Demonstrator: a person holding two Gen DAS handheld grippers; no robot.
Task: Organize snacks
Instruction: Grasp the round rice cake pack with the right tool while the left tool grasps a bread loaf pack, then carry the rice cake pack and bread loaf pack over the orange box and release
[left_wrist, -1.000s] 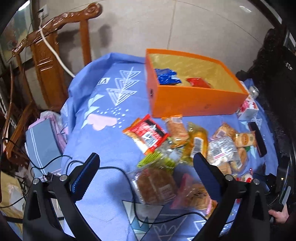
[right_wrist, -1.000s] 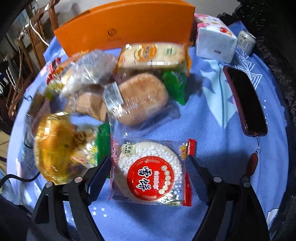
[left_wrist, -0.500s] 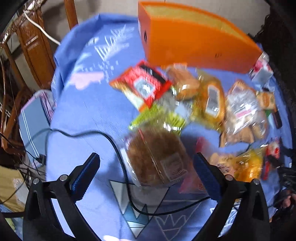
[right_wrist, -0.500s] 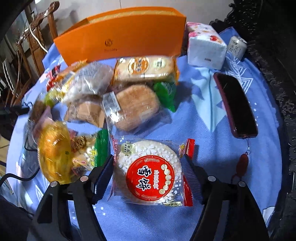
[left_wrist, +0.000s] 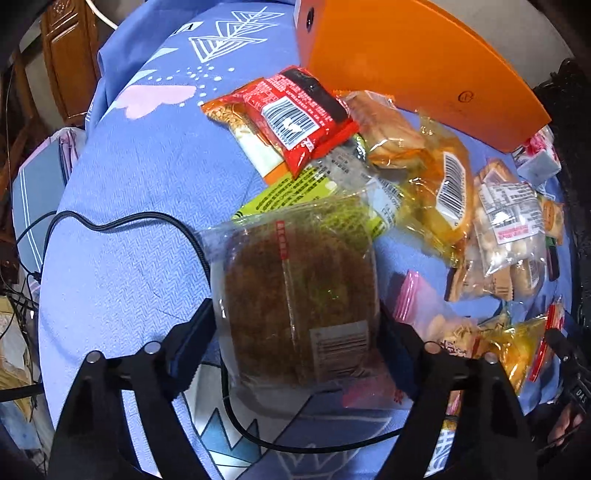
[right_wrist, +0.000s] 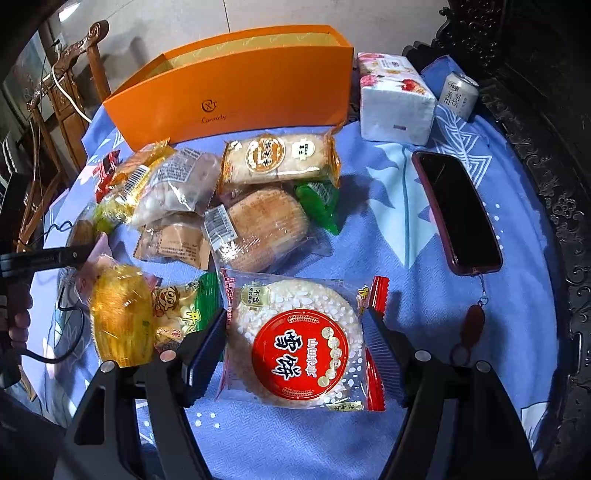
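Several wrapped snacks lie in a heap on a blue cloth in front of an orange box (left_wrist: 410, 62), which also shows in the right wrist view (right_wrist: 236, 92). My left gripper (left_wrist: 295, 332) is open, its fingers on either side of a clear pack with a round brown cake (left_wrist: 295, 302). My right gripper (right_wrist: 295, 343) is open, its fingers on either side of a round white rice cracker pack with a red label (right_wrist: 299, 343). Both packs lie on the cloth. A red packet (left_wrist: 299, 114) lies near the box.
A black cable (left_wrist: 147, 221) runs over the cloth under the left gripper. A dark phone (right_wrist: 458, 218), a tissue pack (right_wrist: 395, 99) and a drink can (right_wrist: 460, 96) lie to the right of the snacks. A wooden chair (right_wrist: 74, 85) stands at the far left.
My left gripper came down and forward onto the brown cake pack, which now sits between its fingers. My right gripper pulled back and rose slightly, its fingers closer around the rice cracker pack.
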